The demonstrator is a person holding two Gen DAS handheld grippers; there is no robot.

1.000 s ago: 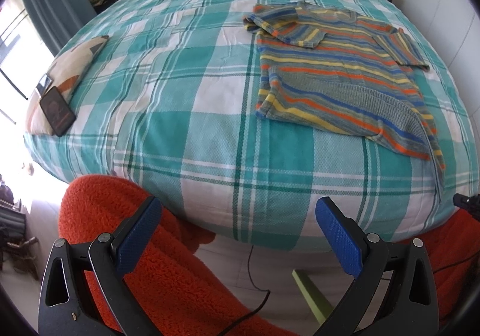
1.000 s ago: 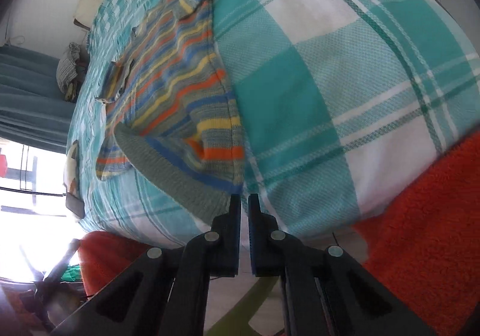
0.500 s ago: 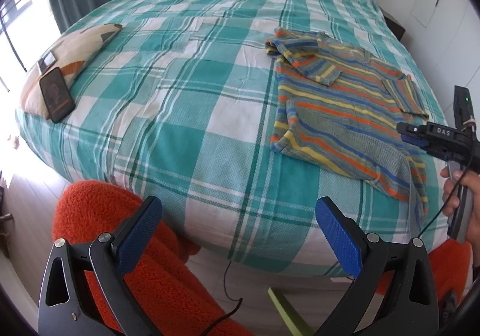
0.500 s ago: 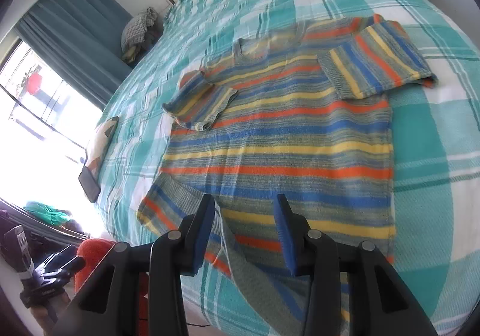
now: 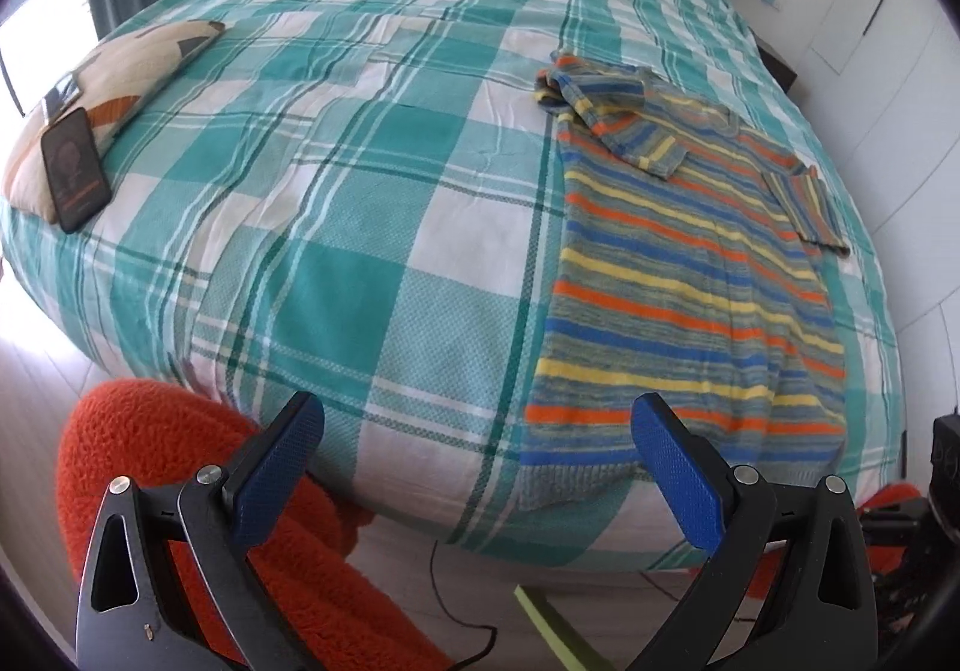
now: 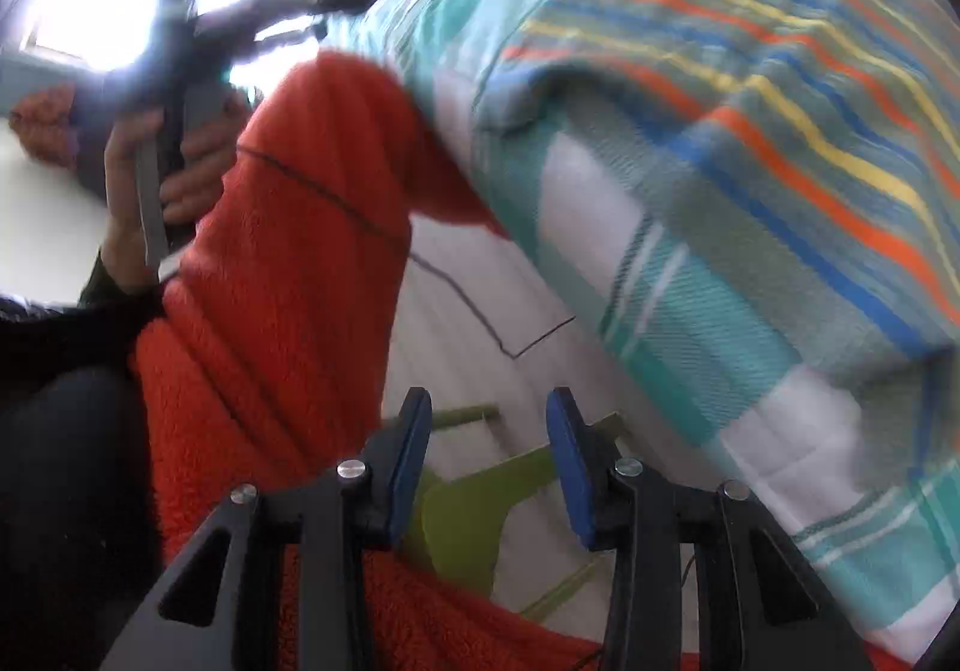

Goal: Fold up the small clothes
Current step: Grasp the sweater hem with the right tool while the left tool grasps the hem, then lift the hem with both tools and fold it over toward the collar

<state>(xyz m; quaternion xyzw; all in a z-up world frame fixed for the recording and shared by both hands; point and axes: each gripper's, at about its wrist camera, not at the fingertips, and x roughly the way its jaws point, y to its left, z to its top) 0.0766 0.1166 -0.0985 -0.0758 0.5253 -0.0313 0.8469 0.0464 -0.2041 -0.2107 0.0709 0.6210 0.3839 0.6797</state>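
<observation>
Bed (image 5: 372,275) with teal-and-white plaid cover fills most of the left wrist view; striped shirt (image 5: 690,275) lies flat on its right side, near the front edge, hem hanging slightly over the drop. One short sleeve (image 5: 606,107) is folded in on the far-left corner, the other sleeve (image 5: 807,203) lies flat on the far right. Body looks spread and mostly smooth, so I'd call this the start of the fold: nothing doubled over yet. Orange fleece (image 5: 198,497) sits at the bed's foot, below the left gripper (image 5: 474,461), whose jaws are spread wide, holding nothing, and which hangs short of the bed edge. Right gripper (image 6: 489,461) has its jaws parted with nothing between them and points down at the floor and a green chair leg (image 6: 480,485); that view is motion-blurred, shirt hem (image 6: 780,143) off to its upper right. Cushion (image 5: 114,89) with a phone (image 5: 75,167) on it sits at the far left, well apart from the work. To do it well: bring both grippers to the hem corners, pinch only the knit and not the cover beneath, lift together and level, then carry the hem toward the collar so the fold lands straight.
</observation>
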